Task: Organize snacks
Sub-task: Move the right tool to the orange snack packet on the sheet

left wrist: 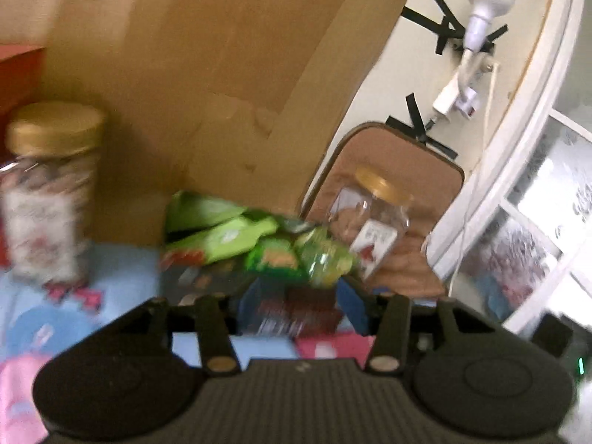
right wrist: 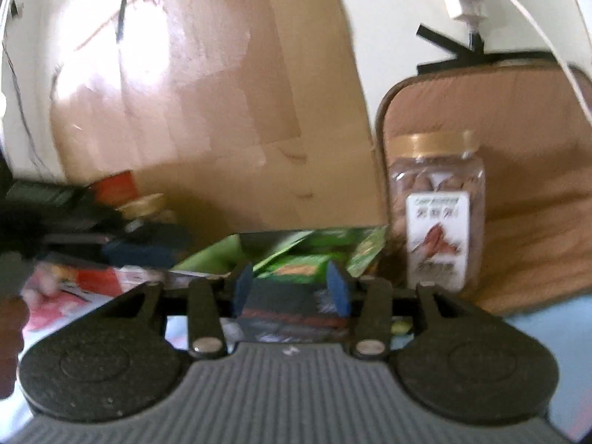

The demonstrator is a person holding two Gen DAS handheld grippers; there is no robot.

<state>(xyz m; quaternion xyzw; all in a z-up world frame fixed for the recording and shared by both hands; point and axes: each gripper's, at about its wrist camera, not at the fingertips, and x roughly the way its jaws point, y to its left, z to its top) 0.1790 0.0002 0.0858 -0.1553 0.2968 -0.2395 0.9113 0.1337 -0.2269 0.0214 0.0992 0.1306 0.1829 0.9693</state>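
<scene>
My left gripper [left wrist: 299, 309] is shut on a dark snack packet [left wrist: 296, 314] with red and white print, held between its blue pads. Past it lies a heap of green snack packets [left wrist: 259, 240]. A clear jar with a gold lid [left wrist: 373, 218] stands right of the heap, and another gold-lidded jar [left wrist: 48, 192] stands at the left. My right gripper [right wrist: 292, 288] is shut on a dark snack box [right wrist: 292, 310]. Green packets [right wrist: 307, 255] lie just beyond it, and the nut jar [right wrist: 436, 211] stands to the right. The views are blurred.
A big cardboard sheet [left wrist: 207, 74] leans against the wall behind the snacks. A brown cushion [right wrist: 518, 185] stands behind the right jar. The surface is a light blue and pink patterned cloth [left wrist: 122, 266]. The left gripper shows dimly in the right wrist view [right wrist: 74, 222].
</scene>
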